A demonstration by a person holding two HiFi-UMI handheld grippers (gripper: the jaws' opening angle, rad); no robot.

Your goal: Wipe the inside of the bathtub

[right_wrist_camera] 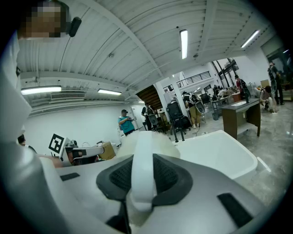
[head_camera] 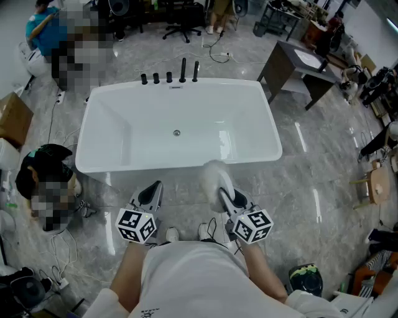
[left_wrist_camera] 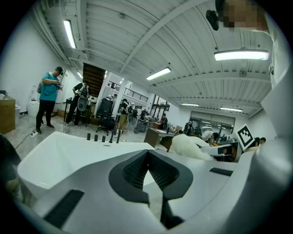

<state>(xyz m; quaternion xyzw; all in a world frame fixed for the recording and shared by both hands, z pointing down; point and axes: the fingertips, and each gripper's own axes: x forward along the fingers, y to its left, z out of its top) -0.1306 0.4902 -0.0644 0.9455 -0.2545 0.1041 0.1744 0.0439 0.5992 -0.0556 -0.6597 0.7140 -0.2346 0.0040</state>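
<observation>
The white bathtub (head_camera: 155, 133) stands just ahead of me, with a drain (head_camera: 176, 132) in its floor and black taps (head_camera: 169, 76) on the far rim. My right gripper (head_camera: 225, 196) is shut on the white handle (right_wrist_camera: 142, 171) of a fluffy white duster (head_camera: 214, 174), whose head hangs over the tub's near rim. The duster head (right_wrist_camera: 147, 137) rises in front of the tub (right_wrist_camera: 219, 148) in the right gripper view. My left gripper (head_camera: 152, 190) hovers just short of the near rim, shut with nothing in it (left_wrist_camera: 147, 157). The tub (left_wrist_camera: 59, 155) and the duster (left_wrist_camera: 187, 146) also appear there.
A dark desk (head_camera: 298, 62) stands at the far right of the tub. A cardboard box (head_camera: 12, 118) and a crouching person (head_camera: 43, 180) are at the left, with cables (head_camera: 65, 245) on the floor. Office chairs (head_camera: 183, 18) and other people stand beyond the tub.
</observation>
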